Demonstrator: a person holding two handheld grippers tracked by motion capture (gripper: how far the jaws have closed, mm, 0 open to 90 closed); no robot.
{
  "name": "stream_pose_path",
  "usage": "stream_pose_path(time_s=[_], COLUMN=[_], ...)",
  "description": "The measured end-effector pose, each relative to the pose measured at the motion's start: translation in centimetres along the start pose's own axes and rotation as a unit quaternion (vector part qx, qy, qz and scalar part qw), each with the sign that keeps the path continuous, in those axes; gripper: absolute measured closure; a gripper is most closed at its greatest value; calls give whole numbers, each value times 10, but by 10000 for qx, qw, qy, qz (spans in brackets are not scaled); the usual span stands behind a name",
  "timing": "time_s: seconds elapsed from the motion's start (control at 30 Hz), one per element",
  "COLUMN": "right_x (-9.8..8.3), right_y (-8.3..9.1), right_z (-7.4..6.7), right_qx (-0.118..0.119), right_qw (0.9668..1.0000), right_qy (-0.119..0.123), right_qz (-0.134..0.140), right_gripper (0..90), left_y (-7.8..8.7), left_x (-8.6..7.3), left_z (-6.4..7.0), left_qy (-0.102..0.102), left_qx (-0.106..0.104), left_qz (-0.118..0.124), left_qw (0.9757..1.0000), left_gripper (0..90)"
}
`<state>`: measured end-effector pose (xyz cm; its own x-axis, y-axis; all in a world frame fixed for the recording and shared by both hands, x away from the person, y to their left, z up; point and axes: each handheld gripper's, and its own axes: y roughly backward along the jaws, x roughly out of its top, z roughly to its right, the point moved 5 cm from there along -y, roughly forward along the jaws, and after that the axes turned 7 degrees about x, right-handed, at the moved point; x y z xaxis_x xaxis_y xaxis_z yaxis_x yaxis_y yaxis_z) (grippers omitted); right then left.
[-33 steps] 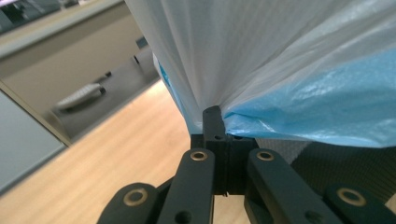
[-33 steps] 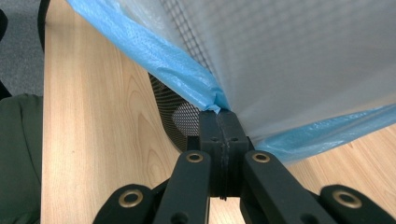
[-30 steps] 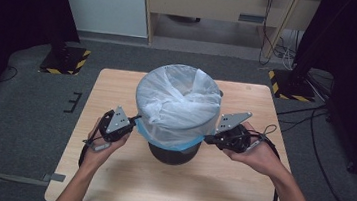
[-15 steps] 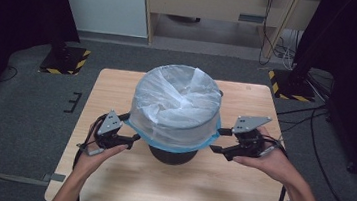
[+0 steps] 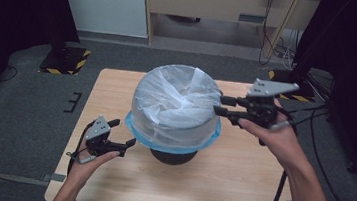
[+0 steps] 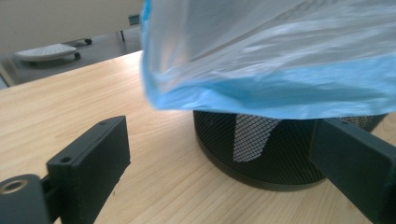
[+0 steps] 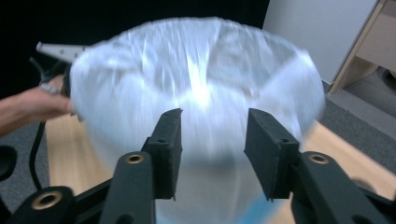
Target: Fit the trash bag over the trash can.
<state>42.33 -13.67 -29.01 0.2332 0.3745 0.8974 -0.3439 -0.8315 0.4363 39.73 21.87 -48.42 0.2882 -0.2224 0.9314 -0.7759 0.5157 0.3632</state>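
Both grippers let go of the bag [image 5: 175,108]: left gripper [image 5: 123,141] jaws opened wide, empty, now low beside the mesh bin [image 6: 261,144]. Right gripper [image 5: 225,106] rose, jaws part-closing, nothing between. Bag hem drapes over the rim; looks seated.
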Motion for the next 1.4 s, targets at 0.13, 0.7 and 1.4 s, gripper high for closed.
stream_pose_path(time_s=[0.13,0.7,1.4], right_x=[39,27,35], right_y=[-45,-180,-37], right_z=[5,24,83], right_qx=[-54,-230,-1558], right_qw=[9994,9666,9826], right_qy=[-96,-424,-1001], right_qz=[-320,-2516,175], right_gripper=[580,553,162], left_y=[0,1,-10], left_x=[-4,-10,-2], left_z=[-5,-10,-26], left_qy=[-36,-69,134], left_qx=[146,218,438], left_qz=[-139,-373,-475], left_qw=[9998,9990,9978], left_gripper=[57,52,33])
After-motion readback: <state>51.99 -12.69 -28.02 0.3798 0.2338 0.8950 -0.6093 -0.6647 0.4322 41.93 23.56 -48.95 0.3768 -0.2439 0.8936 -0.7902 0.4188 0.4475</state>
